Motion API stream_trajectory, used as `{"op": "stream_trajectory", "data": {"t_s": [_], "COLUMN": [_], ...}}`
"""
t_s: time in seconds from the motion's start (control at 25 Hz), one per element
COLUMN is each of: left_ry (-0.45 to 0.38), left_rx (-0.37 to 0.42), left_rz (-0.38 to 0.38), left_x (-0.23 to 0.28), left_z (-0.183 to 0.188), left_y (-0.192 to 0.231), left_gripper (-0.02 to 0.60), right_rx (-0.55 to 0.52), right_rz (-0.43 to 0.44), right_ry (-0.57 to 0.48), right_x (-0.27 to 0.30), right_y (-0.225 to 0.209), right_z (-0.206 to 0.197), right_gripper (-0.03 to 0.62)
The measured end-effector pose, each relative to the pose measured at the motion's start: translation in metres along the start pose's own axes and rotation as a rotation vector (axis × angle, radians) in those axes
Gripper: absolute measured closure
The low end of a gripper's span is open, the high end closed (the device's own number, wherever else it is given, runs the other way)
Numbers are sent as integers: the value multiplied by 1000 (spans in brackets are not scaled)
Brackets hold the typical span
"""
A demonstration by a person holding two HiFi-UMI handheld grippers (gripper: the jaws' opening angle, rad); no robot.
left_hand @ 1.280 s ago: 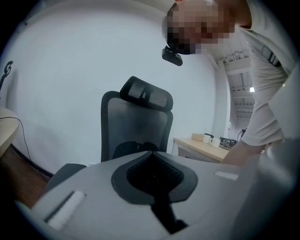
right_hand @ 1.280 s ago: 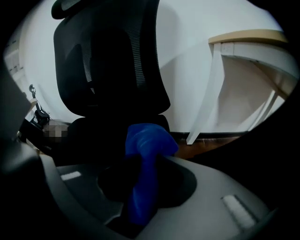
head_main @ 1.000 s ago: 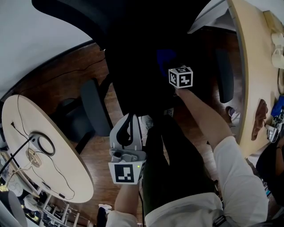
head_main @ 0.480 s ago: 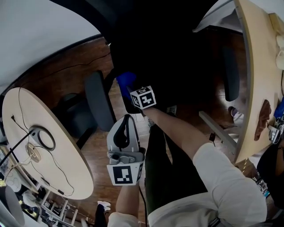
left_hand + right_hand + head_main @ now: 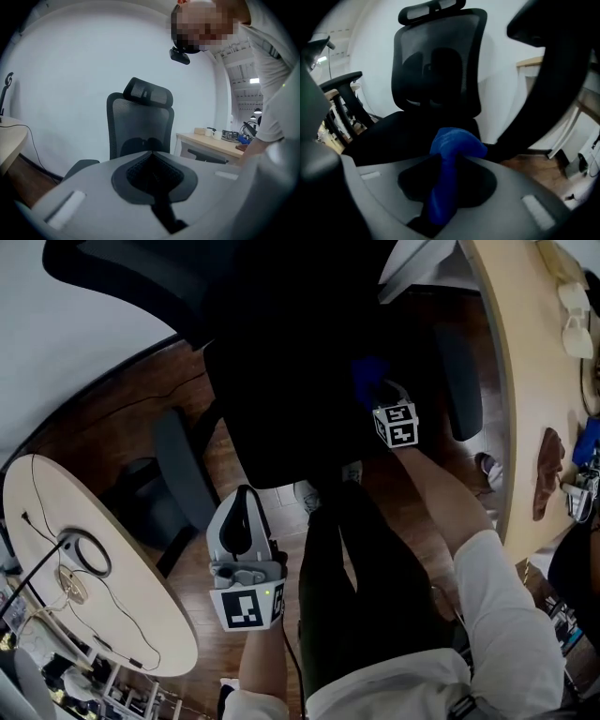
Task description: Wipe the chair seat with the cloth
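Observation:
The black office chair's seat (image 5: 281, 381) fills the upper middle of the head view. My right gripper (image 5: 377, 395) hovers over the seat's right front part, shut on a blue cloth (image 5: 369, 374). In the right gripper view the cloth (image 5: 449, 154) bulges out between the jaws of the right gripper (image 5: 449, 161), with the seat (image 5: 389, 133) and mesh backrest (image 5: 436, 65) beyond. My left gripper (image 5: 246, 498) is held off the chair's front edge, above the floor, jaws together and empty. The left gripper (image 5: 151, 154) looks at the backrest (image 5: 140, 126).
The chair's armrests (image 5: 183, 470) (image 5: 457, 381) flank the seat. A round wooden table (image 5: 141, 606) with cables sits at lower left. A long desk (image 5: 525, 381) with small items runs down the right. The person's dark-trousered leg (image 5: 366, 596) is below the seat.
The right gripper swung with the cloth from the seat's right to its left front edge, then back to the right. The left gripper stayed about where it was.

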State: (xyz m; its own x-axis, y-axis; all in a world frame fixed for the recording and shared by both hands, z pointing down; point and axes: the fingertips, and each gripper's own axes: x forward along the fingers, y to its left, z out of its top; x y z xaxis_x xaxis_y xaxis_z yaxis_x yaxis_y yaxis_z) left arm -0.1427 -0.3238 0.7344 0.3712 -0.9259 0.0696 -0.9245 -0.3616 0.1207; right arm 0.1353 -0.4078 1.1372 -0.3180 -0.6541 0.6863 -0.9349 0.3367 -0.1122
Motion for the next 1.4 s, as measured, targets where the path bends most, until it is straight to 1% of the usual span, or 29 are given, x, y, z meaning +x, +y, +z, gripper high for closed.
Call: {"op": "stream_trajectory", "data": {"t_s": [0.04,0.12,0.2,0.28,0.32,0.4,0.48,0.52,0.6,0.68,0.72,0.76,0.8,0.88,0.92,1.0,1.12,1.28,1.36,1.4], "left_ry": [-1,11,27,31,30,27,26,26,27,29,30,34,41,55,59,56,48,38,37,39], "left_rx": [3,-2,-8,-10,-11,-15,-19,-20,-19,-14,-10,-6,-5,-14,-23,-36,-53,-56,-50,-48], "left_rz": [-7,-13,-12,-2,7,31,53,62,74,80,80,82,84,85,80,65,41,-4,-20,-26], "left_x": [1,-1,-5,-10,-13,-20,-27,-30,-37,-43,-46,-50,-53,-58,-59,-59,-51,-37,-34,-32], "left_z": [-1,-7,-15,-20,-21,-21,-23,-24,-27,-33,-37,-42,-47,-58,-61,-62,-56,-45,-46,-48], "left_y": [-4,-9,-12,-11,-9,-1,9,14,21,26,28,30,32,35,36,33,23,6,-1,-4], "left_gripper": [578,578,578,578,578,578,578,578,578,578,578,578,578,578,578,578,578,578,578,578], "right_rx": [14,28,31,36,35,14,-7,-11,-21,-42,-54,-65,-75,-113,-134,-146,-122,-120,-117,-118], "right_rz": [-23,-44,-42,-16,8,78,163,207,282,328,331,323,312,300,288,235,130,-16,-65,-72], "right_ry": [-6,-17,-34,-85,-124,-207,-265,-271,-233,-142,-99,-73,-68,-95,-110,-133,-153,-96,-74,-71], "right_x": [-8,-20,-27,-34,-40,-53,-61,-61,-54,-33,-20,-11,-5,-3,-5,-15,-39,-74,-90,-96], "right_y": [-16,-33,-31,-11,9,68,146,187,266,327,346,356,359,348,335,291,201,65,12,-4], "right_z": [-3,-9,-11,-1,9,30,39,37,22,-21,-46,-65,-74,-74,-74,-78,-86,-116,-126,-127], "right_gripper": [503,503,503,503,503,502,503,503,503,502,502,502,503,503,503,503,503,503,503,503]}}
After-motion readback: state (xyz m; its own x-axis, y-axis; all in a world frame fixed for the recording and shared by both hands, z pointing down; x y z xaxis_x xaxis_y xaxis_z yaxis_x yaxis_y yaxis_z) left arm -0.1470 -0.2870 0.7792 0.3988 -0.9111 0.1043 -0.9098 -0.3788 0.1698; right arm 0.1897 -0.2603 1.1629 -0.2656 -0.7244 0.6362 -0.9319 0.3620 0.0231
